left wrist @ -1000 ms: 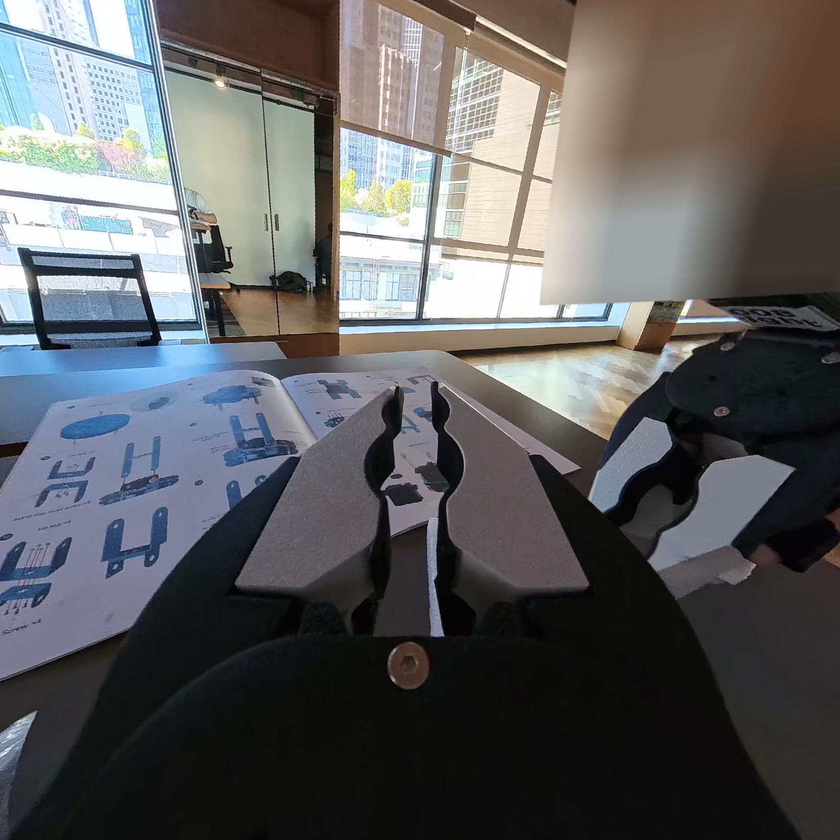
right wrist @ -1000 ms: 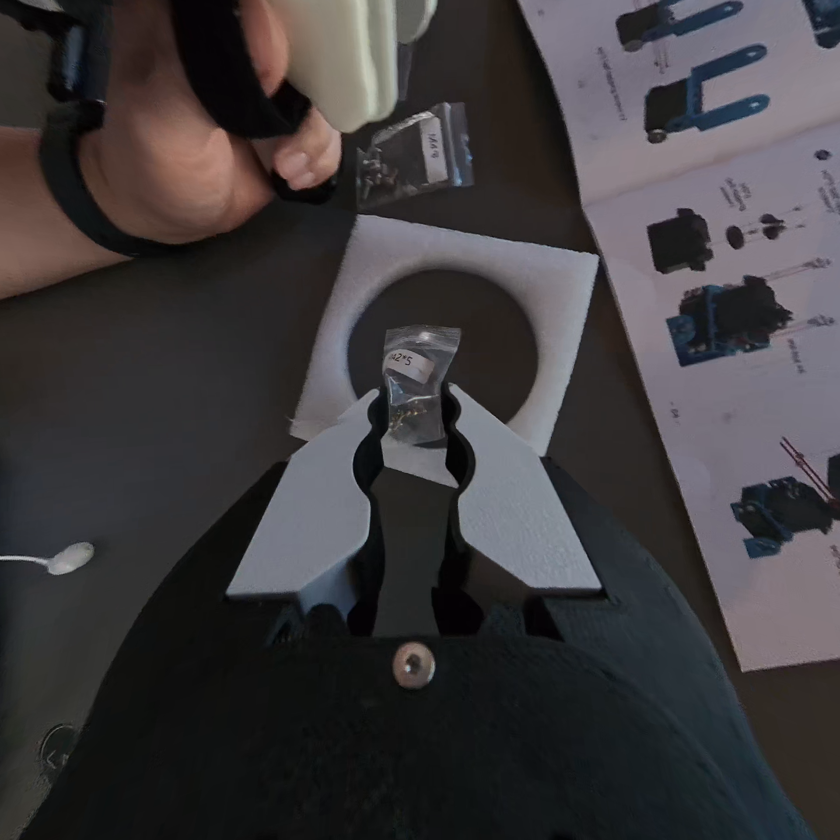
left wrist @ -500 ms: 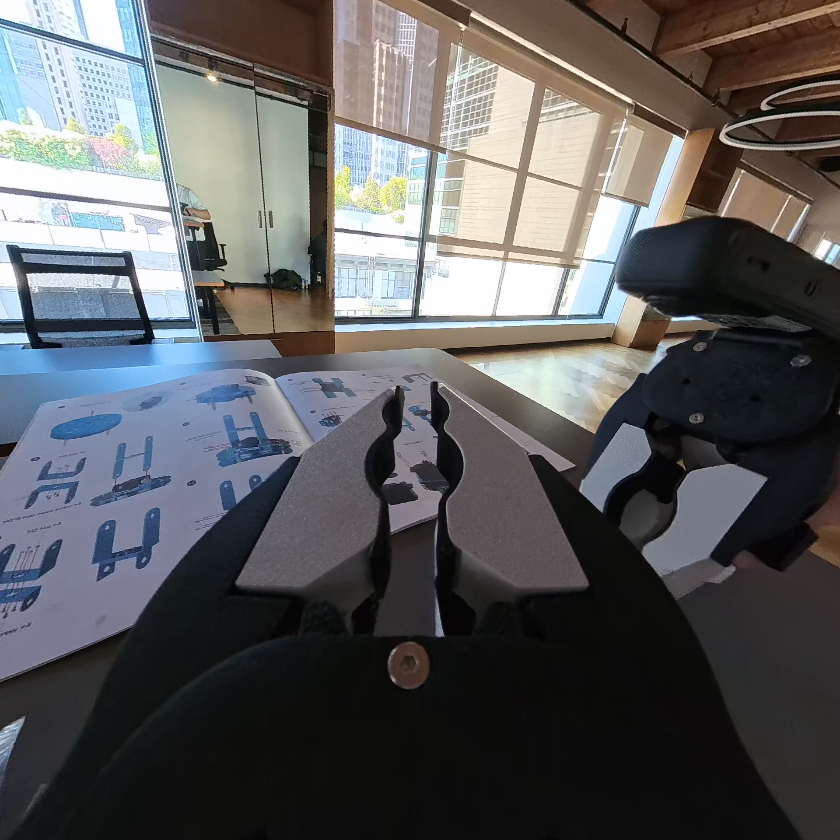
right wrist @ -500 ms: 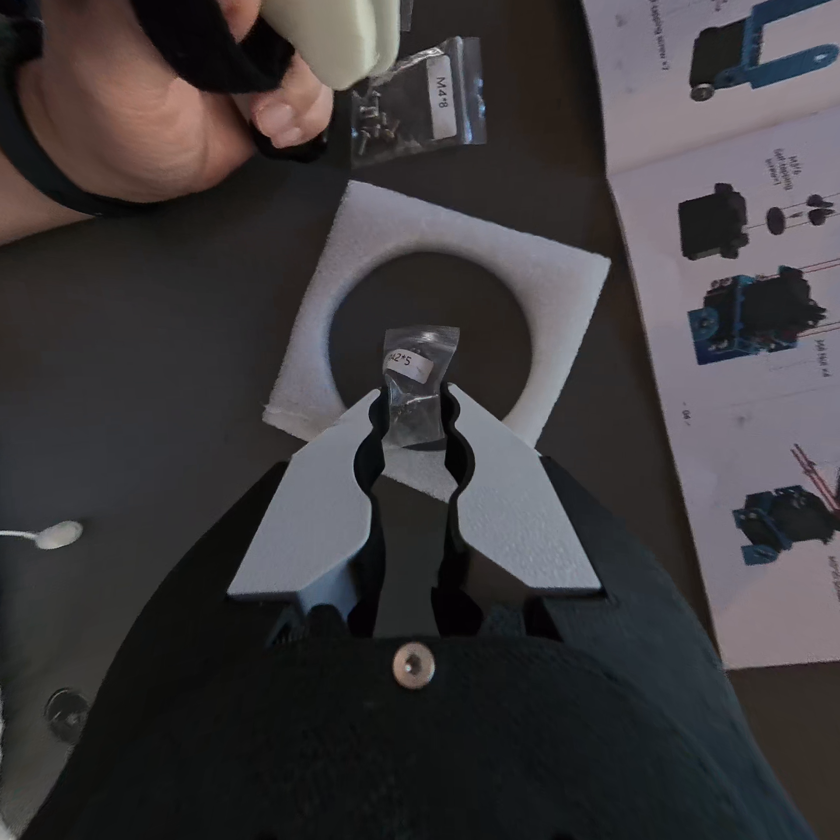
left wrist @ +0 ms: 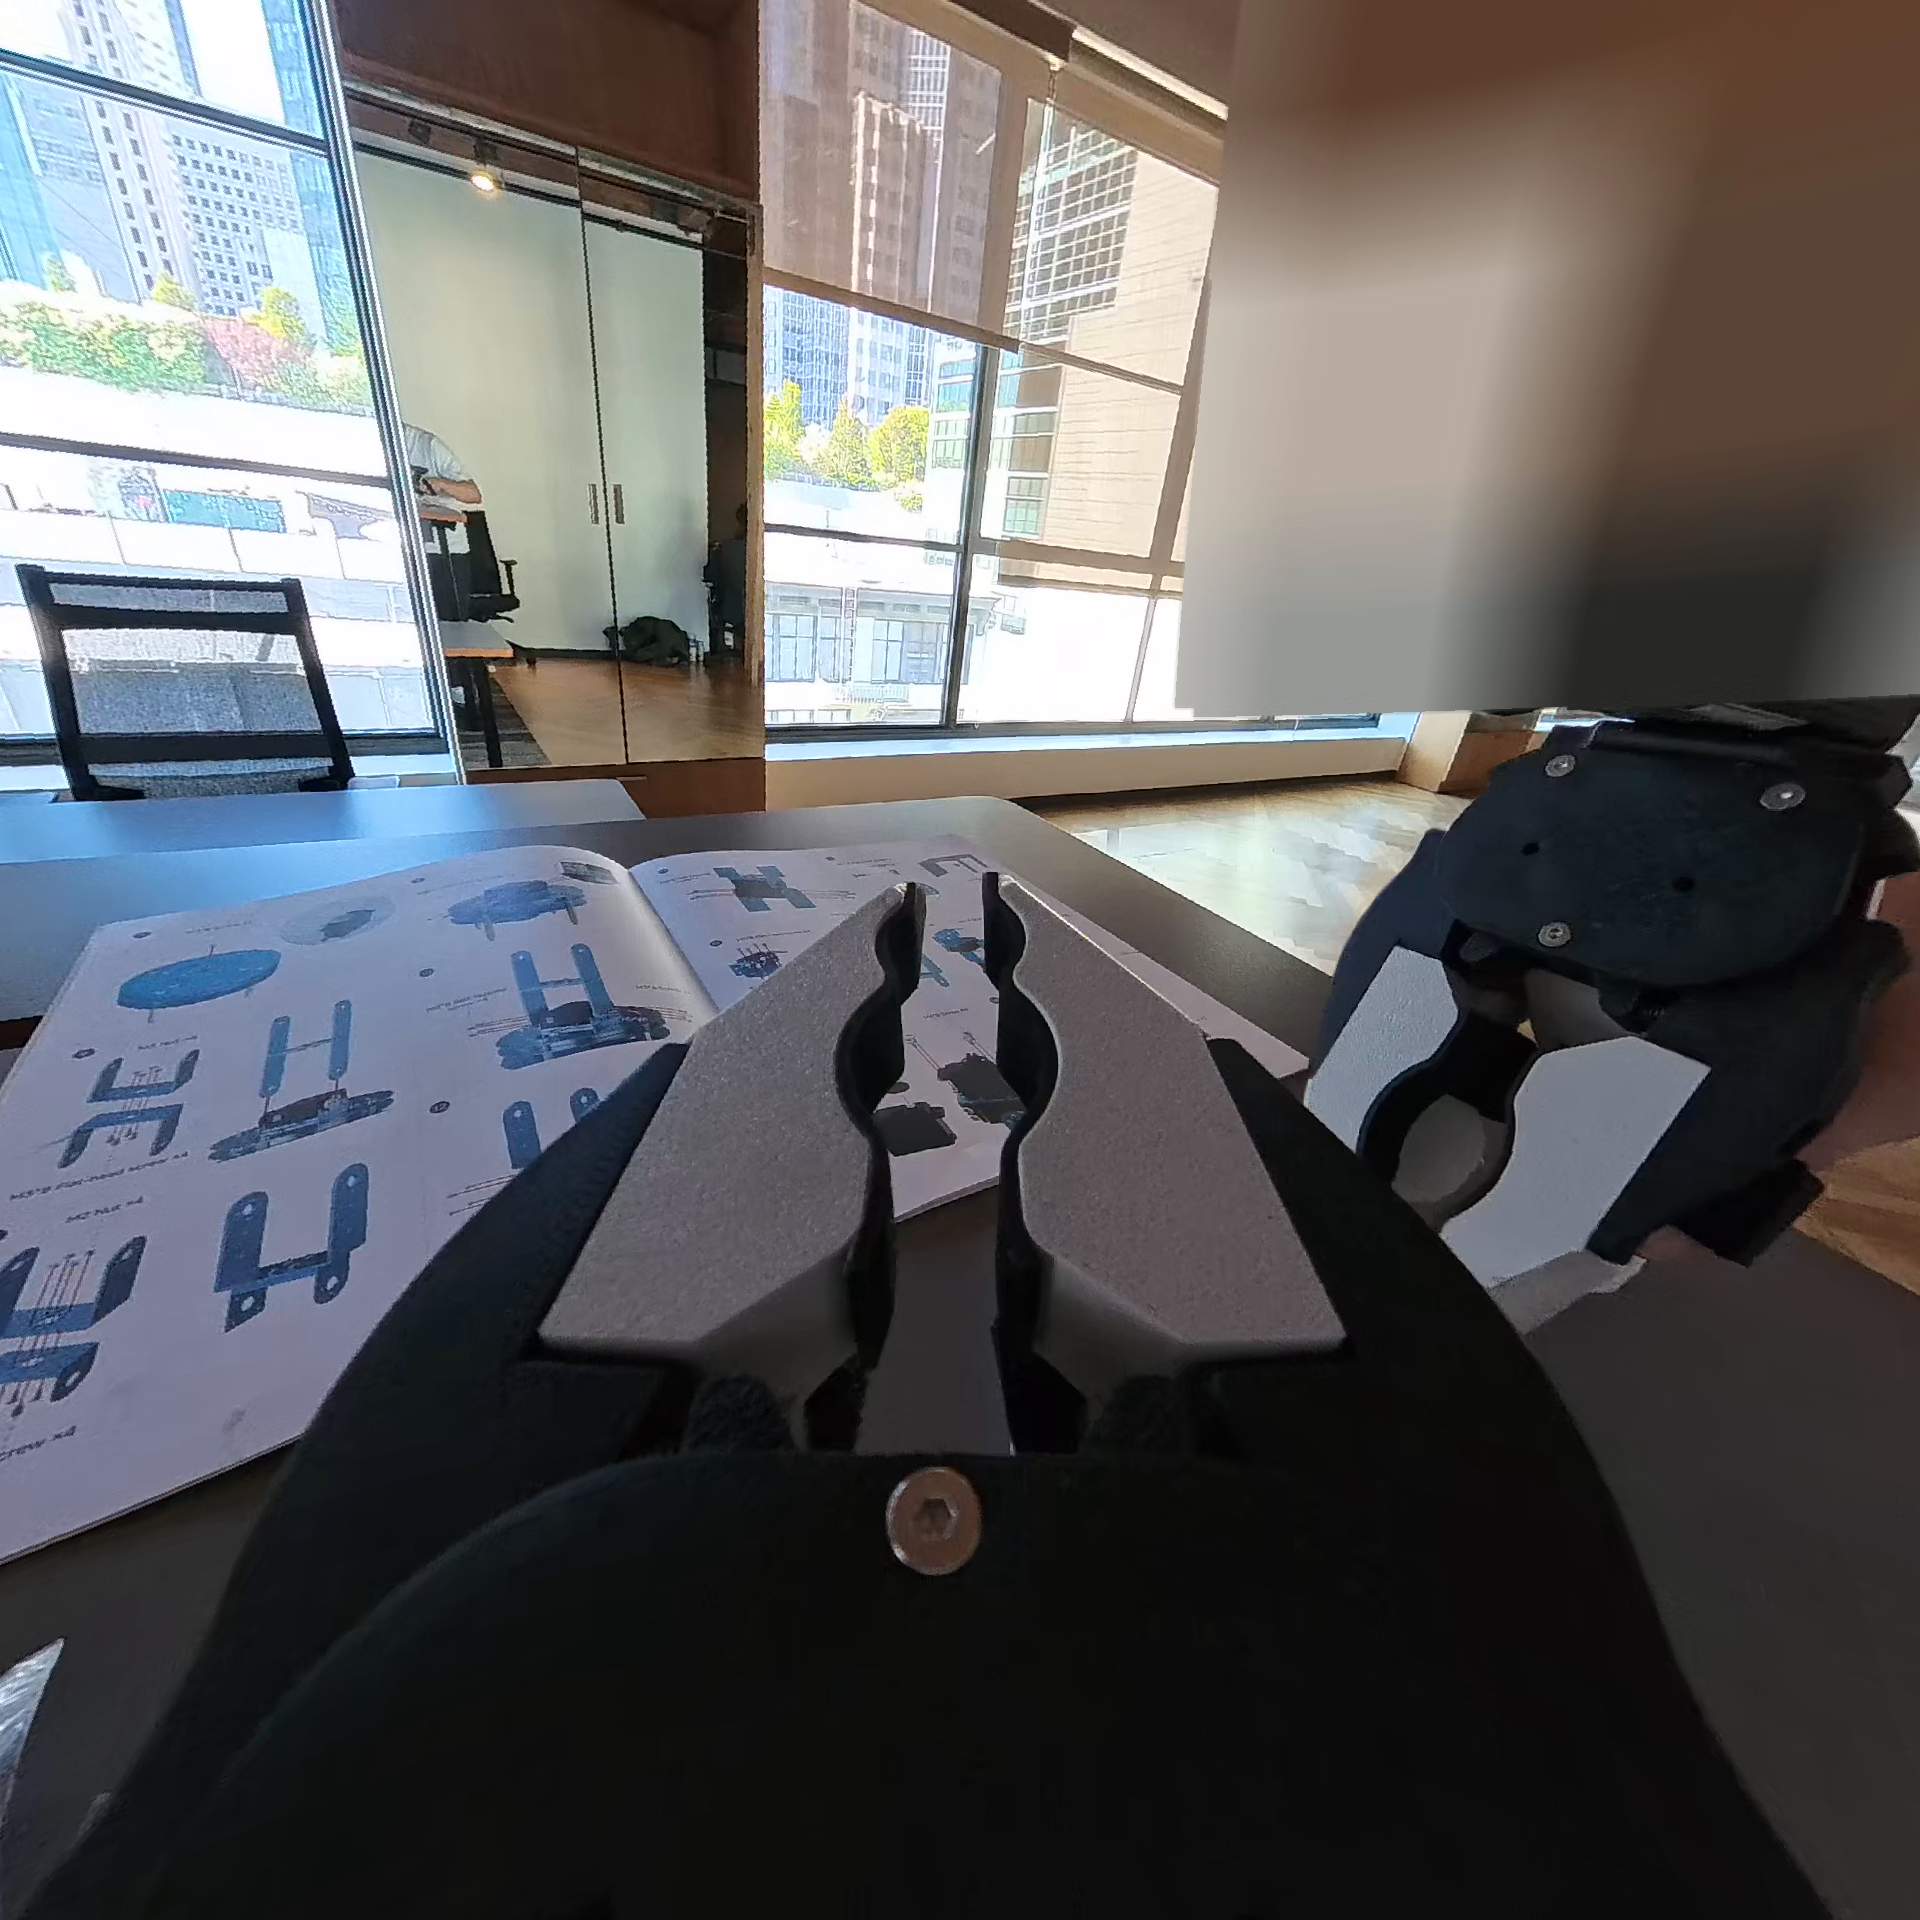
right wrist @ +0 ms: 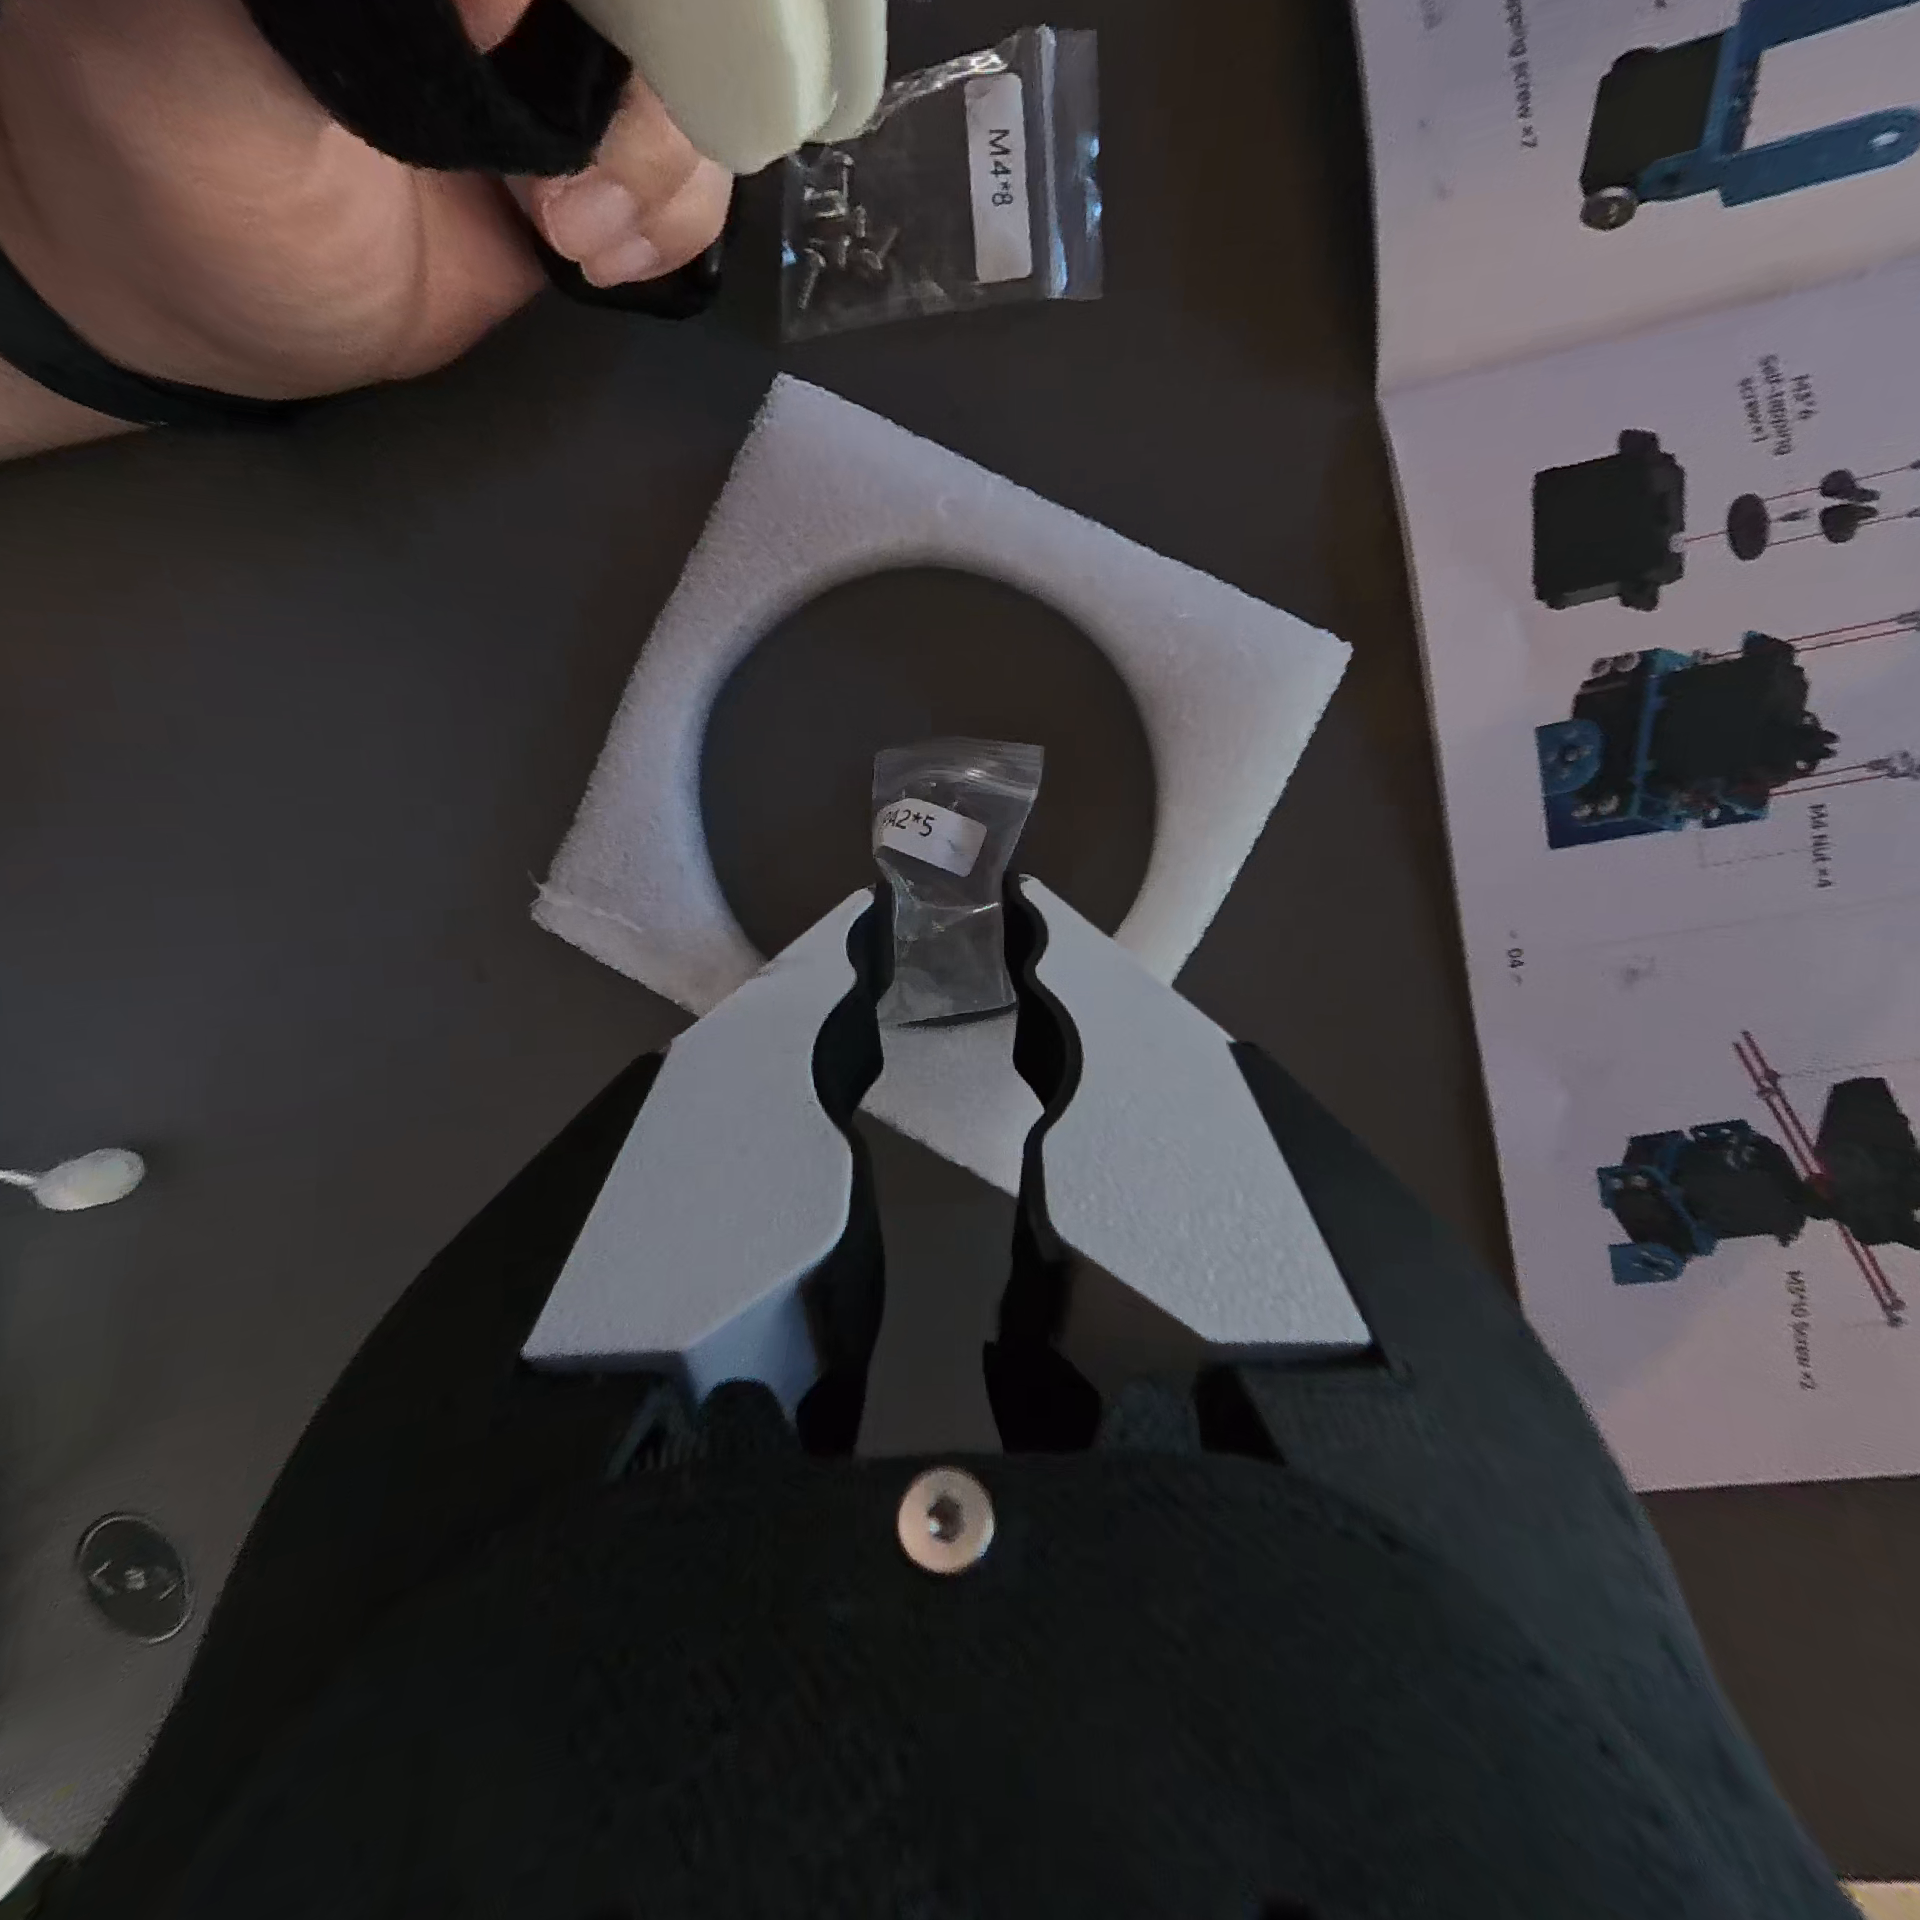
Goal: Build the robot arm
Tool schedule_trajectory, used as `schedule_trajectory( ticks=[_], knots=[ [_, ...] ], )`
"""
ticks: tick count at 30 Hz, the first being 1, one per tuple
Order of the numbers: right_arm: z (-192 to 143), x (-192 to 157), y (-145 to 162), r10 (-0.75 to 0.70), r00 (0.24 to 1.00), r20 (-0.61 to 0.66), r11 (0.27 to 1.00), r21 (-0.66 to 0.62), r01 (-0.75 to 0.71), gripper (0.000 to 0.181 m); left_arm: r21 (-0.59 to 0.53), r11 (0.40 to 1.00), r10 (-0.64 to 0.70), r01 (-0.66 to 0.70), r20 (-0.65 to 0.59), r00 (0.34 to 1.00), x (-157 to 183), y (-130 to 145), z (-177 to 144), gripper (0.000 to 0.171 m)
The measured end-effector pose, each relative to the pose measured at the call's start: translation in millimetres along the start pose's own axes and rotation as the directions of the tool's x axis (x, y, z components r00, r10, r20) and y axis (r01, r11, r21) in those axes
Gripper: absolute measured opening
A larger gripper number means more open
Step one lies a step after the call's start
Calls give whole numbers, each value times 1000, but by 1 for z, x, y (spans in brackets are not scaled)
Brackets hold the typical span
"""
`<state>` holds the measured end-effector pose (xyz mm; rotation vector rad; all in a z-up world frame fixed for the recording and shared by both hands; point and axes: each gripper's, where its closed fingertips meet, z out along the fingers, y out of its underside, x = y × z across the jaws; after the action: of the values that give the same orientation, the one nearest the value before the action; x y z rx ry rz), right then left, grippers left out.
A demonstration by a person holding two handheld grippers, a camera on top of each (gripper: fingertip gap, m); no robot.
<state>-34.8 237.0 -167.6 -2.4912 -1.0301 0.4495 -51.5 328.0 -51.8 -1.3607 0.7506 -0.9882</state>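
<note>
My right gripper (right wrist: 945,914) is shut on a small clear bag of screws (right wrist: 951,831) with a white label. It holds the bag over the round hole of a white foam square (right wrist: 1195,665) on the dark table. My left gripper (left wrist: 948,891) is nearly shut, with a narrow gap and nothing in it. It points over an open instruction booklet (left wrist: 312,1039). The right gripper also shows at the right of the left wrist view (left wrist: 1444,1169). A hand (right wrist: 260,229) holding the left gripper's handle is at the top left of the right wrist view.
A second bag of screws (right wrist: 935,177) lies beyond the foam. The booklet (right wrist: 1662,727) lies to the right of the foam. A small white object (right wrist: 88,1179) and a metal disc (right wrist: 133,1577) lie at the left. A chair (left wrist: 187,686) and windows stand past the table. The left gripper's tips are roughly 15 cm from the right gripper's. My left tips are about 40 cm from the metal disc (right wrist: 133,1577), my right tips only 25 cm.
The right gripper has carried the bag forward over the foam, and the second bag has come further into view. The left gripper has barely moved.
</note>
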Motion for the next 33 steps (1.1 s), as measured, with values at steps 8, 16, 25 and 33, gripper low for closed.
schedule_trajectory(
  ticks=[8,16,25,33],
  knots=[
    [0,-1,4,9,1000,26,998,-65,-7,20,1,1000,3,-3,-2,1000,0,0,0,8],
    [0,-2,5,27,998,54,996,-86,-22,19,-1,1000,6,-6,-5,1000,1,-1,0,8],
    [-2,2,11,32,999,38,992,-122,-27,19,-3,1000,9,-9,-8,1000,2,0,0,7],
    [-4,4,9,-1,1000,17,990,-142,4,19,0,1000,12,-12,-8,1000,2,-1,-1,7]
  ],
)
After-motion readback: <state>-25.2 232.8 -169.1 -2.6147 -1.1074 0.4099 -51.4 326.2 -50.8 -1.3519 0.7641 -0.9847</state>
